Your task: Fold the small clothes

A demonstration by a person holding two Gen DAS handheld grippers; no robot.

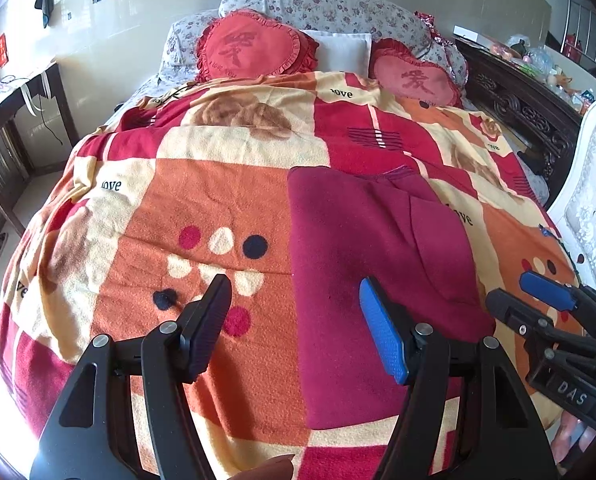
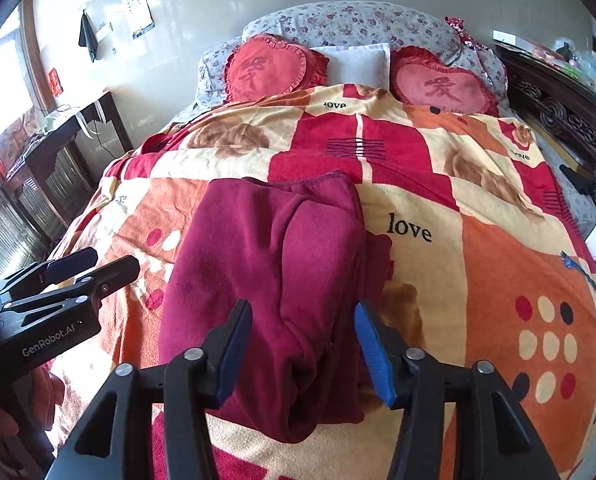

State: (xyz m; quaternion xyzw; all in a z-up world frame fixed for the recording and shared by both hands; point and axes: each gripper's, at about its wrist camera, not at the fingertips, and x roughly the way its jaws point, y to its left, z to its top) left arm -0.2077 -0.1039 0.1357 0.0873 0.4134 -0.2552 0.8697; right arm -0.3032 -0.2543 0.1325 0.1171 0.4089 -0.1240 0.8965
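Hovering low in the frame, the left gripper [image 1: 293, 320] and the right gripper [image 2: 304, 340] both have their jaws apart and hold nothing. Between and beyond them lies the maroon garment [image 2: 265, 280], in the centre of the right wrist view, on the patterned blanket [image 1: 217, 184]. It looks already folded lengthwise, with one layer over another, so probably a crosswise fold remains. The blanket gives free room on both sides. Farther up are the heart pillows [image 1: 253, 50], and the white chair [image 1: 594, 200] stands at the right edge.
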